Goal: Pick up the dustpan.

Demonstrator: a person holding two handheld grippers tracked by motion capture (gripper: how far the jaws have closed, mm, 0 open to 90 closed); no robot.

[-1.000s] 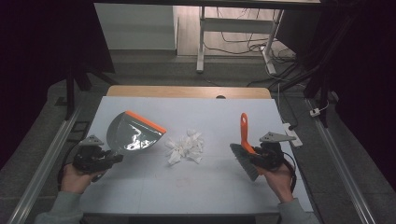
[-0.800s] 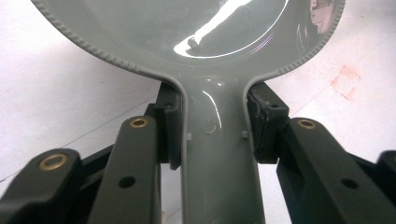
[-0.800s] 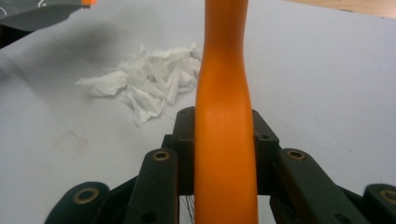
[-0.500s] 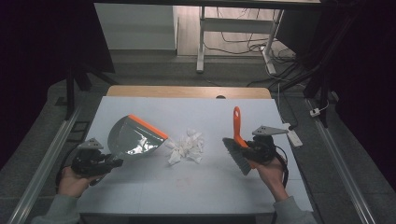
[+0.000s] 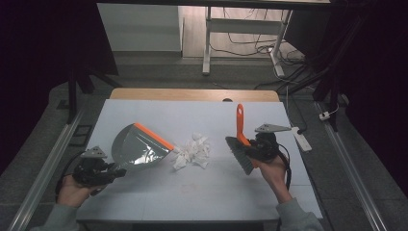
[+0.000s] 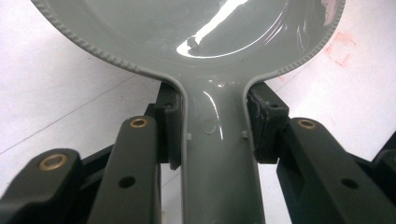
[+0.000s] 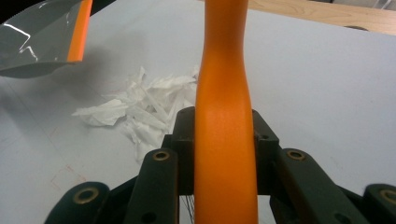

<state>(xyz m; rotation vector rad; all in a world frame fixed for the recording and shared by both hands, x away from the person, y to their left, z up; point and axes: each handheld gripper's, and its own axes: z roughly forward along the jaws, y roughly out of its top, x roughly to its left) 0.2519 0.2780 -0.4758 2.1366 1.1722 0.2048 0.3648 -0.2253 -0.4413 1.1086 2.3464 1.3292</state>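
A grey dustpan (image 5: 137, 147) with an orange lip lies at the left of the white table (image 5: 192, 113). My left gripper (image 5: 113, 172) is shut on its grey handle (image 6: 217, 154), with the black jaws pressed on both sides. A pile of crumpled white paper (image 5: 192, 151) sits in the middle, just right of the pan's lip. Right of the paper, my right gripper (image 5: 252, 148) is shut on the orange handle (image 7: 224, 93) of a brush (image 5: 239, 155), whose grey bristles point toward the paper (image 7: 140, 102). The handle sticks up and away from me.
A wooden strip (image 5: 192, 94) borders the table's far edge. A white power strip (image 5: 303, 139) lies off the right edge. Metal rails run along both sides, and desk legs (image 5: 207, 43) with cables stand on the floor beyond.
My right gripper has carried the brush leftward, closer to the paper pile. The left gripper and dustpan have stayed nearly still.
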